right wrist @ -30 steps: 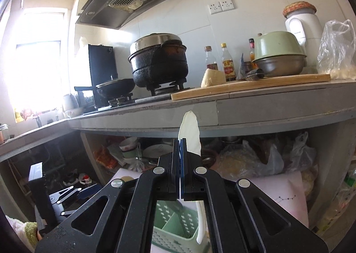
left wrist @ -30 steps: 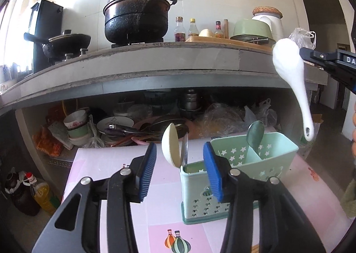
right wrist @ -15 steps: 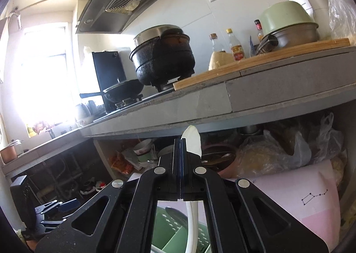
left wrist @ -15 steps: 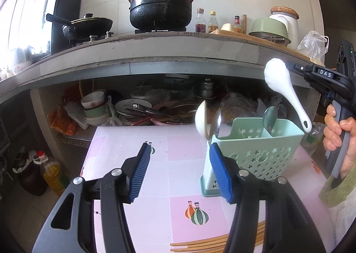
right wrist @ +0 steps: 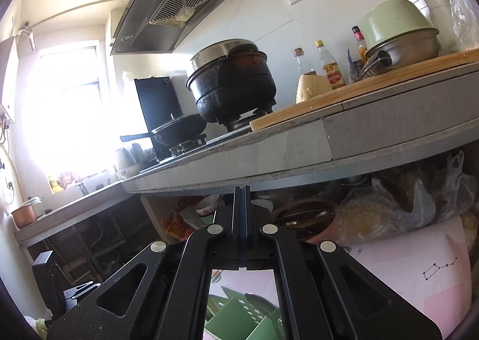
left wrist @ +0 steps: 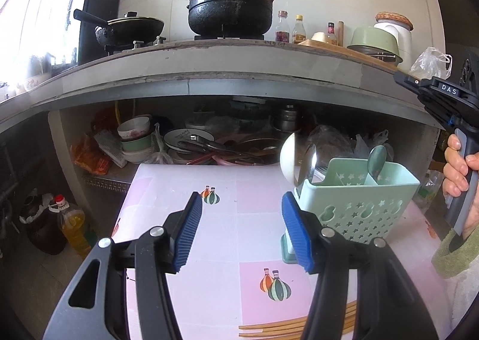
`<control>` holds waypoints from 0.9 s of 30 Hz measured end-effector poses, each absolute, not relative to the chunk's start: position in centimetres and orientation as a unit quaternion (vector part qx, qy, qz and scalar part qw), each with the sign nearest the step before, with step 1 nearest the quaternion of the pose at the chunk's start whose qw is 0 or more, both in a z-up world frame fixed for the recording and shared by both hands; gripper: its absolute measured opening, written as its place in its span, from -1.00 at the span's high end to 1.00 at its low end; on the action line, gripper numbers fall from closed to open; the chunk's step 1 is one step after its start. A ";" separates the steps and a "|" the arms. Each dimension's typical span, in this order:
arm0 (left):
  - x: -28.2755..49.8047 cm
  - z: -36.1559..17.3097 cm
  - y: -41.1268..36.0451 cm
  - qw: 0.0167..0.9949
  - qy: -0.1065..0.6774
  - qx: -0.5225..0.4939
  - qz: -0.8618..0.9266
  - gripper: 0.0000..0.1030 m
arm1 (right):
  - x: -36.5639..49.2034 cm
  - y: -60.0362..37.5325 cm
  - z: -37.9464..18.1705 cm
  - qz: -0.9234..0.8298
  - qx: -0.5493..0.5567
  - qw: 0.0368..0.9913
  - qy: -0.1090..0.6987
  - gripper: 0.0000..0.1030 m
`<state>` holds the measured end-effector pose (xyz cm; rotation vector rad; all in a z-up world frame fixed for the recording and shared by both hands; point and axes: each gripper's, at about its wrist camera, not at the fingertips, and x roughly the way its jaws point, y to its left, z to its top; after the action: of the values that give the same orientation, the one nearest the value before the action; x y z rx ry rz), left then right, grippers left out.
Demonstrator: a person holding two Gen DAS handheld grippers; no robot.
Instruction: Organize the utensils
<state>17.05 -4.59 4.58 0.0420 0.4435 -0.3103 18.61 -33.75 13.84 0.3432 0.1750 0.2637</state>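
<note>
Fingers of the right gripper are clenched empty, its white spoon gone, likely into the green caddy; left gripper released, widening, chopsticks next.

Pink table bears caddy (chopsticks nearby).

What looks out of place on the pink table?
The wooden chopsticks lie loose on the table near its front edge, outside the green caddy where the spoons stand upright. Nothing looks spilled or broken.
</note>
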 end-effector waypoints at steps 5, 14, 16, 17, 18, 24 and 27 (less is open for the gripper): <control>17.5 4.1 -4.5 0.960 0.229 0.013 -0.158 -0.04 | 18.0 -34.6 13.4 0.107 0.150 0.976 0.117 1.00; 17.9 3.4 -3.8 0.958 0.241 0.011 -0.153 -0.04 | 23.7 -41.2 5.8 0.110 0.224 0.914 0.321 0.33; 18.0 3.3 -3.6 0.958 0.244 0.009 -0.149 -0.04 | 26.1 -42.8 2.5 0.118 0.273 0.875 0.382 0.31; 18.0 3.2 -3.4 0.958 0.246 0.009 -0.148 -0.04 | 27.2 -43.6 0.7 0.113 0.302 0.853 0.410 0.31; 18.1 3.2 -3.3 0.958 0.249 0.009 -0.146 -0.04 | 28.0 -44.1 -0.8 0.106 0.324 0.834 0.433 0.31; 18.9 2.7 -3.0 0.956 0.262 0.019 -0.134 -0.04 | 30.1 -45.2 -6.6 0.092 0.408 0.755 0.504 0.29; 19.3 2.4 -3.0 0.953 0.271 0.019 -0.133 -0.04 | 30.6 -45.2 -7.1 0.097 0.429 0.744 0.503 0.28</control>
<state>19.32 -3.04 2.35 0.0381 0.5510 -0.2698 30.61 -45.17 -7.10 0.9389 1.1011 0.2122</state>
